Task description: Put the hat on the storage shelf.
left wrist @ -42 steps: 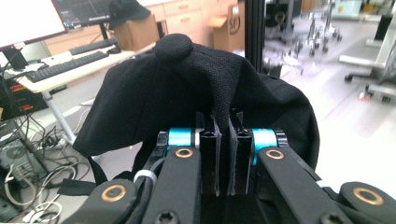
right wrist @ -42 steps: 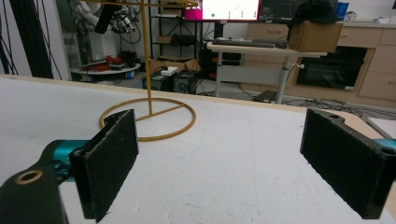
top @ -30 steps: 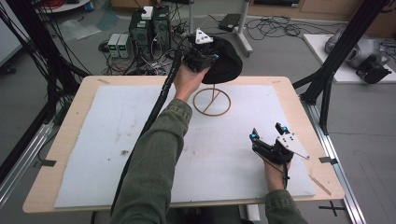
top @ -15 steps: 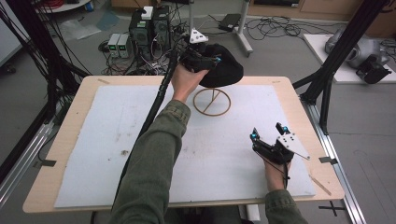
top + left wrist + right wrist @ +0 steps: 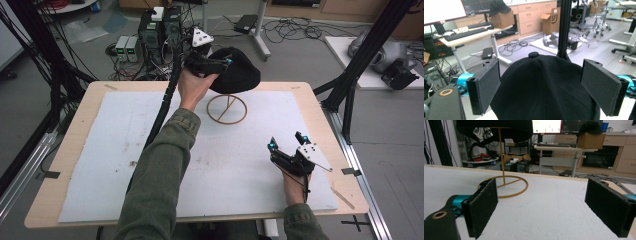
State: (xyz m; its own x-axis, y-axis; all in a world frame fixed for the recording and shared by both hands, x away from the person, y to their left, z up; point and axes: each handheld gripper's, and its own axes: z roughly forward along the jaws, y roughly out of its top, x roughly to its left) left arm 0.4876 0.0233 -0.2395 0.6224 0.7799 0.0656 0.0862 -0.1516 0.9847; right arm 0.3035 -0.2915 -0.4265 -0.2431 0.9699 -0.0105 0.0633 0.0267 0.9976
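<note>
Left gripper view: black cap (image 5: 544,87) sits between the spread left gripper (image 5: 546,90); right gripper (image 5: 289,145) spread, well apart.

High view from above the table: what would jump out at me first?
A black cap perched atop a thin gold wire stand at the table's far edge, with the left gripper open right at it. Nearer, toward the right edge, the right gripper rests open on the white mat.

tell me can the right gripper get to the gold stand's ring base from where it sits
Probably yes. The right gripper rests open on the white mat, and bare mat lies between it and the ring base. The black cap sits higher, atop the stand.
</note>
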